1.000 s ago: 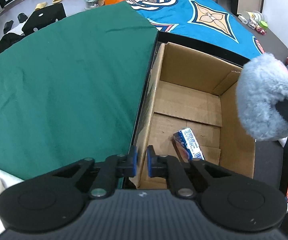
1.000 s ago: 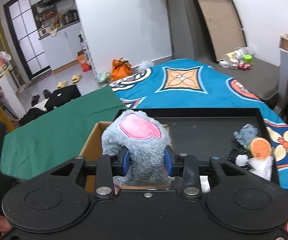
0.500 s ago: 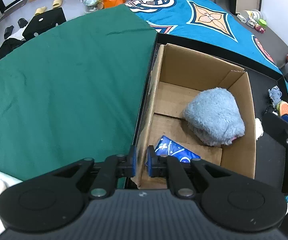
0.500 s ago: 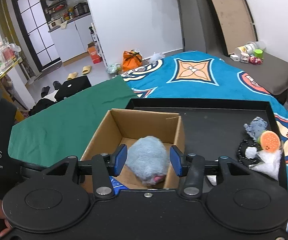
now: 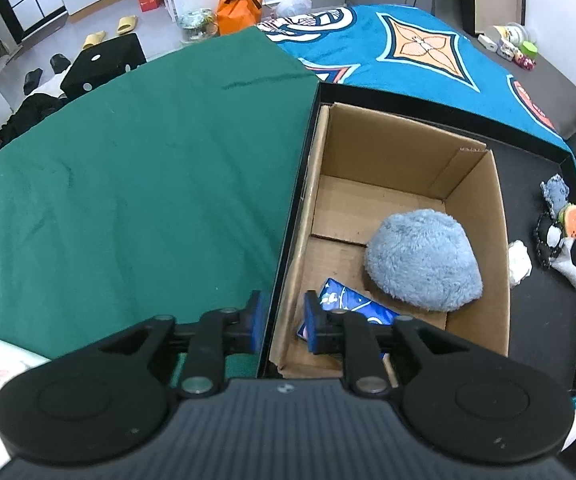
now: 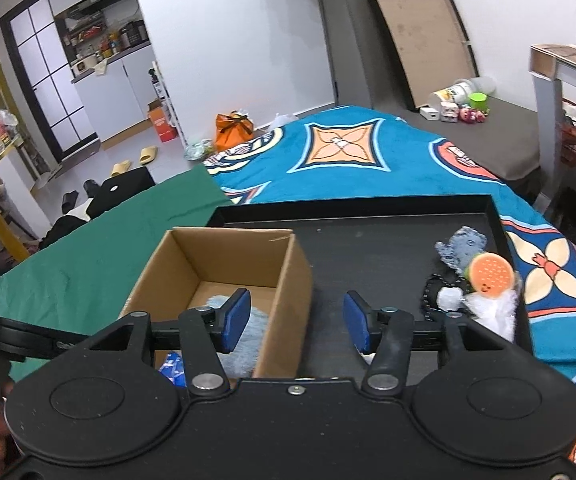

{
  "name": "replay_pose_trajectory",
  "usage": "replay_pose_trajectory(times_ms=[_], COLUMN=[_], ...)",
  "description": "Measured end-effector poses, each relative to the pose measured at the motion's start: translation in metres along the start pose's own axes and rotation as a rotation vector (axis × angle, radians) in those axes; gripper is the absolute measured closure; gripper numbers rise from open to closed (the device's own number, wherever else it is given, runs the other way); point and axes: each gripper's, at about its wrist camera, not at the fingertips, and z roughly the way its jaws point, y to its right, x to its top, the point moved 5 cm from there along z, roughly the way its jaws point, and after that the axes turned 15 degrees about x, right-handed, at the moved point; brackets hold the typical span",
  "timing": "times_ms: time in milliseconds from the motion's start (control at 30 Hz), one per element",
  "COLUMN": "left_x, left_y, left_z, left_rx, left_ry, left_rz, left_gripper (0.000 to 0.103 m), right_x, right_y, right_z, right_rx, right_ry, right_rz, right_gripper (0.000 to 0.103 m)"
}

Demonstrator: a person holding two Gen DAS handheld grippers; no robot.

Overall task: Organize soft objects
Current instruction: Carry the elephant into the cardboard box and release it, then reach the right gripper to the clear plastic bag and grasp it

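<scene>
Plush (image 5: 423,258), blue and fluffy, is seen lower right inside the cardboard box (image 5: 403,148) beside a blue packet (image 5: 347,306); several soft toys (image 6: 473,280) remain on the black tray (image 6: 367,248). Left gripper (image 5: 282,322) jaws straddle the box wall, slightly parted; right gripper (image 6: 296,322) jaws are spread wide, empty.

No wording is showing clearly enough to read in either view. The blue packet (image 5: 351,312) lying in the cardboard box (image 5: 483,216), low in the frame of the left wrist view, is carrying white printing, but it is staying too small and blurred to make out. The orange carton (image 6: 163,122) standing on the floor at the left of the right wrist view is bearing a pale label that is also illegible.
</scene>
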Motion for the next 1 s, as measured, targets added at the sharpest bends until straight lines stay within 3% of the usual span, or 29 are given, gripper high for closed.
replay_pose_trajectory(times_ms=[67,133,267,1000], left_x=[0.001,0.002,0.004,0.005], left_y=[0.001,0.001,0.005,0.026], left_z=[-0.002,-0.005,-0.011,-0.022], left_rx=[0.008,0.023,0.055,0.181], left_ry=[0.01,0.025,0.057,0.094], left_rz=[-0.003,0.0,0.014,0.1], left_gripper=[0.058,0.048,0.036,0.032], right_x=[-0.001,-0.002,-0.004,-0.021], right_y=[0.006,0.012,0.028,0.125], right_z=[-0.002,-0.004,-0.008,-0.019], right_rx=[-0.008,-0.017,-0.034,-0.14], right_ry=[0.001,0.005,0.012,0.028], right_rz=[0.004,0.009,0.029,0.162], right_gripper=[0.048,0.046,0.046,0.043])
